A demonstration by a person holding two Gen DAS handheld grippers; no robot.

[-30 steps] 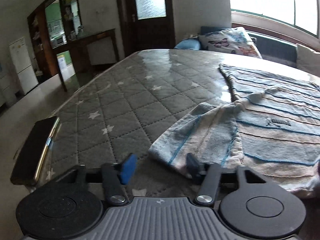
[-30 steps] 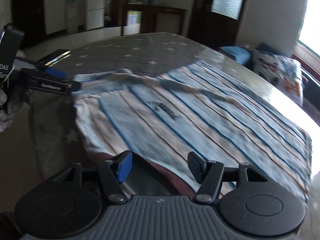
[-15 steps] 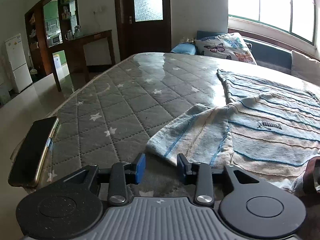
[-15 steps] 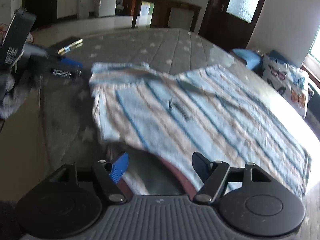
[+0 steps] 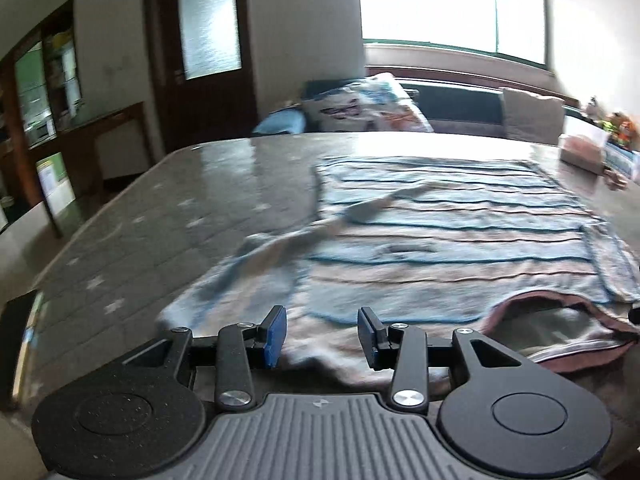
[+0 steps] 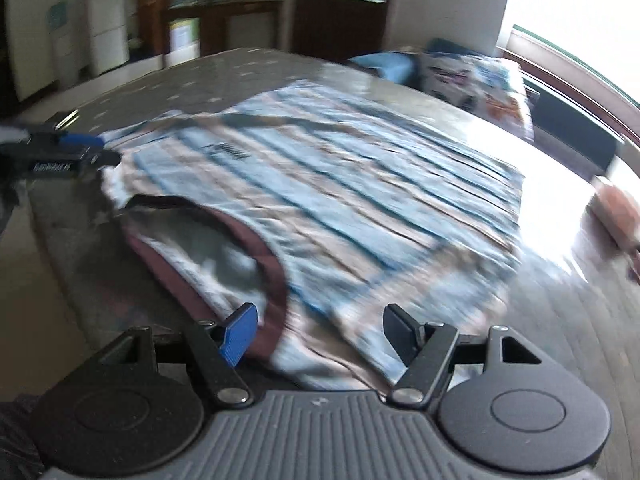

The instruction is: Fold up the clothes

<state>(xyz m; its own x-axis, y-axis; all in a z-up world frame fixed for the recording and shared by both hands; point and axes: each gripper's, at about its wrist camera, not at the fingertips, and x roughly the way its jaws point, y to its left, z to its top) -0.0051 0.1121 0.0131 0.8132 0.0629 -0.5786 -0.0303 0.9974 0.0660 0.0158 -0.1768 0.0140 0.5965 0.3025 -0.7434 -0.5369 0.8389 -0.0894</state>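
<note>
Nearest the left wrist camera, the left gripper (image 5: 320, 334) has its jaws apart with nothing between them, low over the near hem of a striped shirt (image 5: 440, 240) — pale blue and pinkish bands with thin darker blue lines. The right gripper (image 6: 318, 334) likewise stands with its jaws spread wide and empty, poised at the shirt's maroon-edged neck opening (image 6: 256, 248), which gapes toward the camera. The shirt lies spread flat on a grey quilted mattress (image 5: 168, 216) printed with small white stars; one sleeve (image 5: 224, 280) is turned in over the body on the left gripper's side, and a small dark logo (image 6: 230, 151) shows on the chest. In the right wrist view the left gripper appears at the left edge, just beside the shirt's shoulder. A dark phone (image 5: 18, 344) lies at the mattress edge, well apart from the shirt. Farther off, a butterfly-print pillow (image 5: 364, 106) rests beyond the far end of the mattress, then a dark wooden door (image 5: 200, 52) with a frosted pane — and a bright window (image 5: 448, 8) to its right.
</note>
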